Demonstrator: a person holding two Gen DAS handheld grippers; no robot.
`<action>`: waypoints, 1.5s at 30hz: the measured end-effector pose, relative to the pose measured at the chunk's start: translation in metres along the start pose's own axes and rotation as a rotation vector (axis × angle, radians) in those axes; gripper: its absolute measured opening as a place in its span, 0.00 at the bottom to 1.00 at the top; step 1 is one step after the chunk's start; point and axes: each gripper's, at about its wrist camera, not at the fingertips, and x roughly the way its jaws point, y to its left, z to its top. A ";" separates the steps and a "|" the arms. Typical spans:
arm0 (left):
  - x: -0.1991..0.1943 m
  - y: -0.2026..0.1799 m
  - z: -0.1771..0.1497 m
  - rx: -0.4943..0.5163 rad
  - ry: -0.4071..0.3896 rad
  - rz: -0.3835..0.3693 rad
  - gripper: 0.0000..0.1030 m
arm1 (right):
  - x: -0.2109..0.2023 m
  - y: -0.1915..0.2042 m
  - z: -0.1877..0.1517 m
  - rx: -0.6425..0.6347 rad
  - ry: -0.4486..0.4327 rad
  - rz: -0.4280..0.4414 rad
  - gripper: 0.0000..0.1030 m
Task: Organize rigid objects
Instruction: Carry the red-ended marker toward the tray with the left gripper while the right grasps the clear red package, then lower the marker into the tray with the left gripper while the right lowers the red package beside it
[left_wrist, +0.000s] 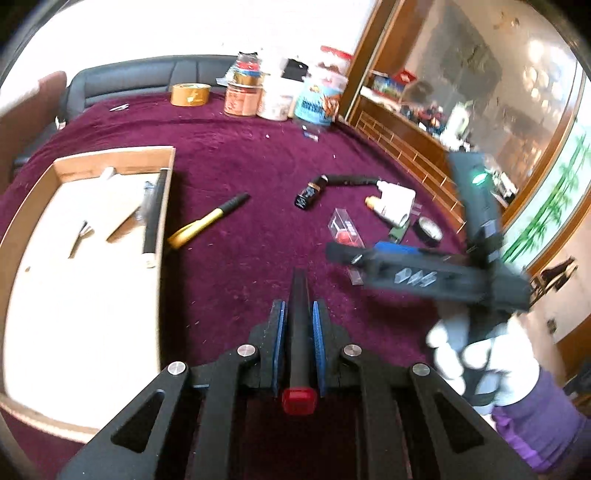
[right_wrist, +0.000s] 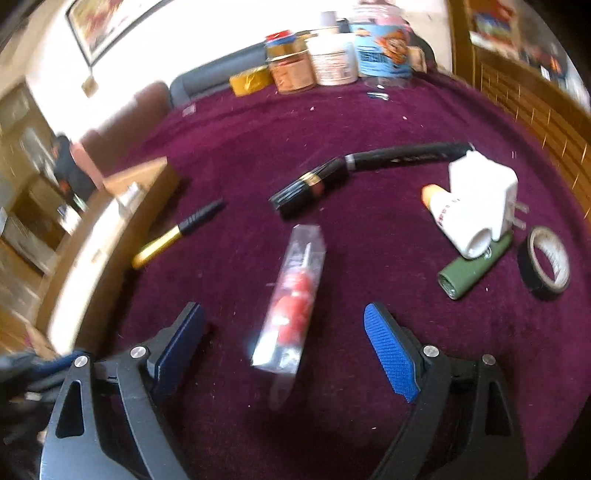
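Now left tool (left_wrist: 299, 321) clamping black marker (left_wrist: 299, 332), clear packet (right_wrist: 291, 299) between right tool (right_wrist: 284, 325) pads

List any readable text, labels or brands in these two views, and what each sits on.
No text reads cleanly in either view.
Black marker: pale print along the barrel, too blurred.
White tube: red printing, too small.
Blue-labelled jar: cartoon graphic, lettering blurred.
White tub: label text illegible.
Clear case with a red tool: motion-blurred.
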 end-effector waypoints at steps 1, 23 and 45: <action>-0.004 0.003 -0.001 -0.011 -0.006 -0.006 0.11 | 0.004 0.006 0.000 -0.025 0.020 -0.039 0.83; -0.071 0.080 -0.023 -0.182 -0.142 -0.051 0.11 | -0.042 0.060 -0.001 -0.081 -0.079 -0.031 0.11; -0.098 0.121 0.004 -0.244 -0.237 -0.105 0.11 | -0.050 0.075 0.018 -0.022 -0.068 0.185 0.11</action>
